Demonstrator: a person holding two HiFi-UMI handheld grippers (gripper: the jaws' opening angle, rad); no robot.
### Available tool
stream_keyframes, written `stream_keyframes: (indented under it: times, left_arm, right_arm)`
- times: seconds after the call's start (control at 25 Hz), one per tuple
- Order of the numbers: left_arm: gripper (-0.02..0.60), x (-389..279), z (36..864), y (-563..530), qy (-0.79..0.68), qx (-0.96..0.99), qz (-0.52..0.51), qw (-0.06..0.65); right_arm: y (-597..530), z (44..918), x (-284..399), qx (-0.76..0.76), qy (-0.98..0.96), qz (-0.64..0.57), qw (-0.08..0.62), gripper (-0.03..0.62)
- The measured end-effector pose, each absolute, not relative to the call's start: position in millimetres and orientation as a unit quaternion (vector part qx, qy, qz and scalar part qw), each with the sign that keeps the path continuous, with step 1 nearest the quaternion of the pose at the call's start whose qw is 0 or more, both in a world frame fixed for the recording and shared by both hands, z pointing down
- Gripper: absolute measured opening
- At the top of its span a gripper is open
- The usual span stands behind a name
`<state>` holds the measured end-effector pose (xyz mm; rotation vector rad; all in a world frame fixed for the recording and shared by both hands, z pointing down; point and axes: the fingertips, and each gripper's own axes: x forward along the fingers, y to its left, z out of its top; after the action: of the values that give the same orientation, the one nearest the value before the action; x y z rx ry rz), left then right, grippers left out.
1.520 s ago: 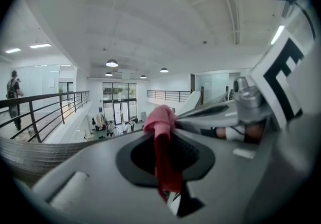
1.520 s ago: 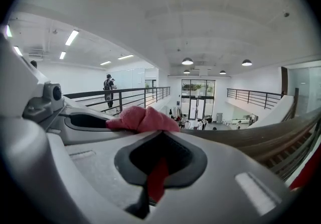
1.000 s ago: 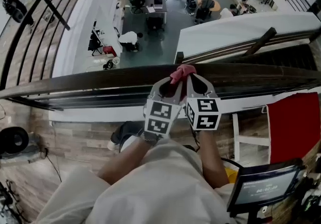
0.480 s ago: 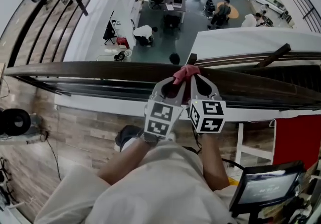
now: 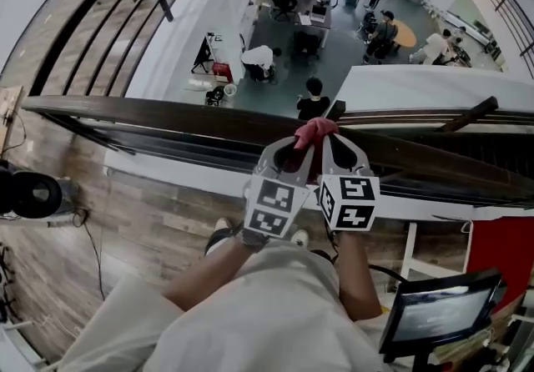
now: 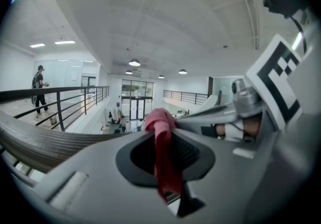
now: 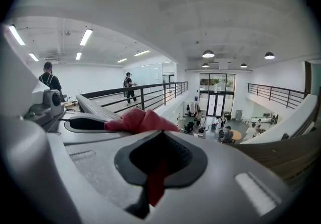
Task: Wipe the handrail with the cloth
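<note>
A dark wooden handrail [image 5: 150, 116] runs across the head view, left to right. A small red cloth [image 5: 314, 132] is bunched on top of it near the middle. My left gripper [image 5: 294, 148] and right gripper [image 5: 330, 145] sit side by side, tips together, both shut on the cloth. In the left gripper view the cloth [image 6: 161, 137] hangs down through the shut jaws, with the rail [image 6: 35, 140] at left. In the right gripper view the cloth [image 7: 139, 120] bulges over the jaw tips, and the rail [image 7: 281, 155] shows at right.
Beyond the rail lies an open drop to a lower floor with desks and several people [image 5: 313, 99]. A black metal railing [image 5: 100, 12] curves at upper left. A red panel [image 5: 501, 245] and a screen [image 5: 438, 312] stand at lower right. Black round gear [image 5: 33, 193] lies at left.
Both grippers and the cloth have stayed pressed together on the rail while the view shifted, so the rail and lower floor slid across; the cloth sits further along the rail.
</note>
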<state>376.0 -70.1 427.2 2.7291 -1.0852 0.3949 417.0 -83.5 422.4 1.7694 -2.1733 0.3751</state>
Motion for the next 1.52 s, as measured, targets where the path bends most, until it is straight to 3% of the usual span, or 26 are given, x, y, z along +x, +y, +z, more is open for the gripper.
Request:
stream_keyframes:
  times: [0.48, 0.88, 1.16, 1.52]
  left_arm:
    - [0.063, 295.2, 430.0, -89.3, -0.395, 0.906, 0.142, 0.055]
    - [0.06, 209.2, 430.6, -115.1, -0.438, 0.886, 0.139, 0.056]
    - [0.049, 176.4, 429.2, -120.0, -0.409, 0.903, 0.122, 0.044]
    - [0.046, 138.5, 424.9, -114.1, -0.393, 0.914, 0.087, 0.039]
  right_arm:
    - [-104.5, 422.4, 333.4, 0.602, -0.773, 0.099, 0.175, 0.003]
    - [-120.1, 414.0, 251.3, 0.555, -0.816, 0.076, 0.142, 0.003]
    - [-107.9, 388.3, 254.2, 0.608, -0.786, 0.084, 0.078, 0.003]
    - [-73.0, 386.7, 257.3, 0.657, -0.744, 0.09, 0.079, 0.003]
